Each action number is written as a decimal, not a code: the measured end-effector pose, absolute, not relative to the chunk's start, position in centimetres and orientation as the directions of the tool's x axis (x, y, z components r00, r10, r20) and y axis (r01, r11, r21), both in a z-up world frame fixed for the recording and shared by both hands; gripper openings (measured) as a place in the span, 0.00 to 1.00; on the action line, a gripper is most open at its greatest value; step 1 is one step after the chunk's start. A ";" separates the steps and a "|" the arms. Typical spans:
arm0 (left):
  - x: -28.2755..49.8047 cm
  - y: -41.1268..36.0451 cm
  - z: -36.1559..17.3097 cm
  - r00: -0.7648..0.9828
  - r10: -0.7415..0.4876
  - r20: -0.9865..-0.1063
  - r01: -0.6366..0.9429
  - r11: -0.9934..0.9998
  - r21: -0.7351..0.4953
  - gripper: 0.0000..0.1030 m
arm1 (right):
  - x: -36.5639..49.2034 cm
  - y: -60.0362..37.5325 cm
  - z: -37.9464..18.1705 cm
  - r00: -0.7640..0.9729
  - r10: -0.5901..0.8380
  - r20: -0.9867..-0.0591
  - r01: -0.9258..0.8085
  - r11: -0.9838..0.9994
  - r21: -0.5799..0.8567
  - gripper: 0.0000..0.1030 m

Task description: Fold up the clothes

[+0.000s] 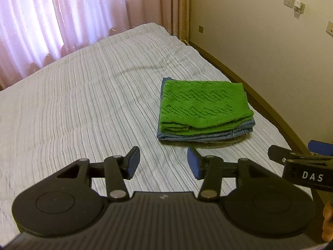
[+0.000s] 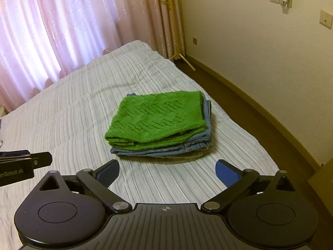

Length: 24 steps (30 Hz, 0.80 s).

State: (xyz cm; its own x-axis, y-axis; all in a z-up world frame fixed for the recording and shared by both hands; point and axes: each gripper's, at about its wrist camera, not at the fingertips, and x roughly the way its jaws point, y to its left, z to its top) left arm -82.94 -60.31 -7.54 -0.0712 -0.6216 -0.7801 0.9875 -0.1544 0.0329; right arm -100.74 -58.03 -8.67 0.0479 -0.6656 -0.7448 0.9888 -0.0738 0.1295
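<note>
A folded stack of clothes lies on the bed, right of centre in the left wrist view and near the middle of the right wrist view. On top is the green knit sweater, folded into a rectangle, its thick folded edge turned toward the cameras. Under it lies a blue denim garment, whose edges stick out a little past the sweater at the near side and along the right. A third, brownish layer shows at the very bottom (too little of it shows to tell what it is).

The stack sits near the bed's right edge, where a strip of striped cover separates it from the dark floor and the cream wall. To the left of the stack the cover runs wide and flat up to the pink curtain in the upper left of both frames.

The left tongs hover low in the frame above the cover, released, with a clear gap between the blue pads, holding nothing. The right tongs are spread wider still, also released and empty, with the stack's near edge just beyond the gap. Each pair shows at the edge of the other's view, so they hang close side by side.
</note>
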 end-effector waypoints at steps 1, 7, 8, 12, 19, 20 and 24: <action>-83.0 -60.1 -7.5 -0.071 -0.624 -0.778 0.987 -0.157 0.036 0.45 | -100.6 -57.7 -8.6 0.047 -0.666 -0.745 0.989 -0.071 0.126 0.98; -82.8 -59.0 -7.2 -0.074 -0.635 -0.769 0.985 -0.167 0.044 0.50 | -100.1 -56.5 -8.2 0.038 -0.663 -0.748 0.993 -0.062 0.105 0.98; -82.7 -58.9 -7.1 -0.074 -0.636 -0.768 0.985 -0.168 0.044 0.50 | -100.0 -56.4 -8.2 0.037 -0.662 -0.749 0.993 -0.060 0.102 0.98; -82.6 -58.6 -7.2 -0.064 -0.638 -0.767 0.985 -0.165 0.055 0.52 | -99.6 -56.1 -8.1 0.029 -0.654 -0.756 0.995 -0.049 0.081 0.98; -82.9 -58.7 -7.5 -0.052 -0.640 -0.767 0.982 -0.171 0.076 0.61 | -99.0 -56.4 -8.0 0.014 -0.641 -0.768 0.998 -0.035 0.047 0.99; -82.9 -58.9 -7.7 -0.051 -0.637 -0.769 0.982 -0.172 0.077 0.63 | -99.0 -56.6 -8.1 0.011 -0.638 -0.770 0.998 -0.035 0.043 0.99; -83.1 -59.2 -8.1 -0.034 -0.636 -0.771 0.980 -0.173 0.099 0.72 | -99.0 -57.1 -8.5 0.001 -0.627 -0.779 0.999 -0.033 0.028 0.99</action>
State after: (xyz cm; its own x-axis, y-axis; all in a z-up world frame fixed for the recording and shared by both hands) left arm -83.14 -59.20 -8.12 -0.0342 -0.6357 -0.7711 0.9800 -0.1727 0.0989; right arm -99.00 -57.14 -8.47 0.0012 -0.6271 -0.7789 0.9991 -0.0331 0.0282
